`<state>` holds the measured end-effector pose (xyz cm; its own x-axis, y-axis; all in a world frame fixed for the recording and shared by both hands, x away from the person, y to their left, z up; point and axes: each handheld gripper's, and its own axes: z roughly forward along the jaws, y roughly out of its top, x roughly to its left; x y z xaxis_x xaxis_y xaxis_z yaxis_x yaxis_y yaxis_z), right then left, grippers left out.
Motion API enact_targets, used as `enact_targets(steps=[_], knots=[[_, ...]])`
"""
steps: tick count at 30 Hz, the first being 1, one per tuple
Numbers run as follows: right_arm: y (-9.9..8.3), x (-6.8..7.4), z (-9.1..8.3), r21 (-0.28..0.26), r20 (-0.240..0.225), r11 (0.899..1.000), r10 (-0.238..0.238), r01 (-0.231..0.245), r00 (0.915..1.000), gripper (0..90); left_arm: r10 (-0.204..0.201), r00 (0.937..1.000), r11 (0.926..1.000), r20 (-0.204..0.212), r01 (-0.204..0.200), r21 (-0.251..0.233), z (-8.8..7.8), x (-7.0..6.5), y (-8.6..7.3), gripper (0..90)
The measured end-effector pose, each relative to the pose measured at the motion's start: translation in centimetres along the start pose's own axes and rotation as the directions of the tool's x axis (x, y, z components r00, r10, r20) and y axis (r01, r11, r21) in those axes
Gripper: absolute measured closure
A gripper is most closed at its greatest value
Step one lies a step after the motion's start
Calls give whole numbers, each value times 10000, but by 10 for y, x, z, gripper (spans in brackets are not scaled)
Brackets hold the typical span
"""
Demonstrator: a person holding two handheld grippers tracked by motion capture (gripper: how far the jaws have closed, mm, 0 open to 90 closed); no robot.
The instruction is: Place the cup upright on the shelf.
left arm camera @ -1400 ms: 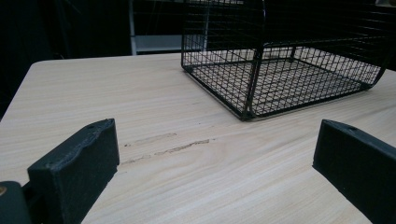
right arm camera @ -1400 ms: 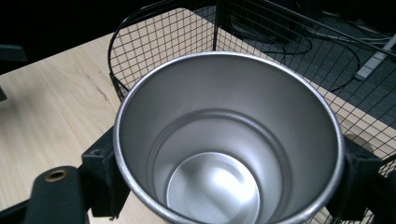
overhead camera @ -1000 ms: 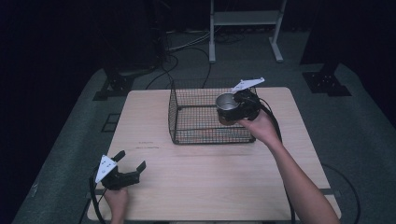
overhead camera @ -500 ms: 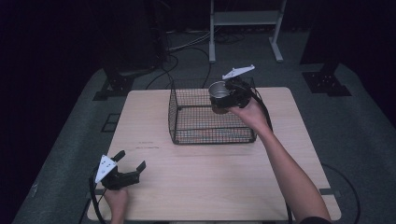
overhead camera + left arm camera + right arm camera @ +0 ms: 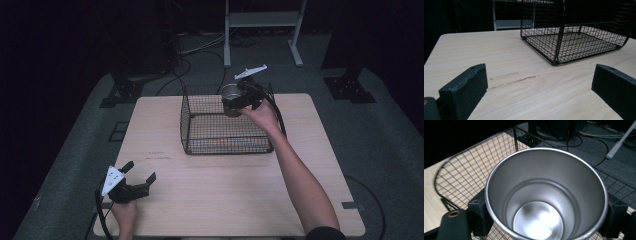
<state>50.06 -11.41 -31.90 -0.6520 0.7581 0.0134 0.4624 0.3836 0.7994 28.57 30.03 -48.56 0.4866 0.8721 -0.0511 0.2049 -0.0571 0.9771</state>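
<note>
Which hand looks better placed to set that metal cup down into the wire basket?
The right: its gripper already clamps the metal cup above the wire basket. The left gripper rests open at the table's near corner, far off.

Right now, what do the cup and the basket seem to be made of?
The cup looks like brushed steel: silver-grey, with soft glare on its inner bottom. The basket seems to be thin metal wire with a black coating, judging by its fine dark open grid.

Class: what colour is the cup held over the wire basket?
Plain silver metal cup, clearest in the right gripper view.
</note>
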Motion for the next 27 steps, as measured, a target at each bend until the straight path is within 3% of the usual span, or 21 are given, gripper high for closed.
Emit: enact_targets(steps=[9,16,21,27], knots=[[-9,-8,23,470,7,9985,285,-285,9996,176,-50,10000,10000,-16,50,11,0,0,0,0],[-15,-9,35,461,-127,9974,552,-545,9984,177,-25,10000,10000,2,25,-14,0,0,0,0],[-22,-10,44,746,160,9956,564,-574,9983,175,-28,10000,10000,-2,28,-4,0,0,0,0],[-28,-16,50,1022,80,9919,750,-755,9971,175,-50,10000,10000,1,50,-37,0,0,0,0]])
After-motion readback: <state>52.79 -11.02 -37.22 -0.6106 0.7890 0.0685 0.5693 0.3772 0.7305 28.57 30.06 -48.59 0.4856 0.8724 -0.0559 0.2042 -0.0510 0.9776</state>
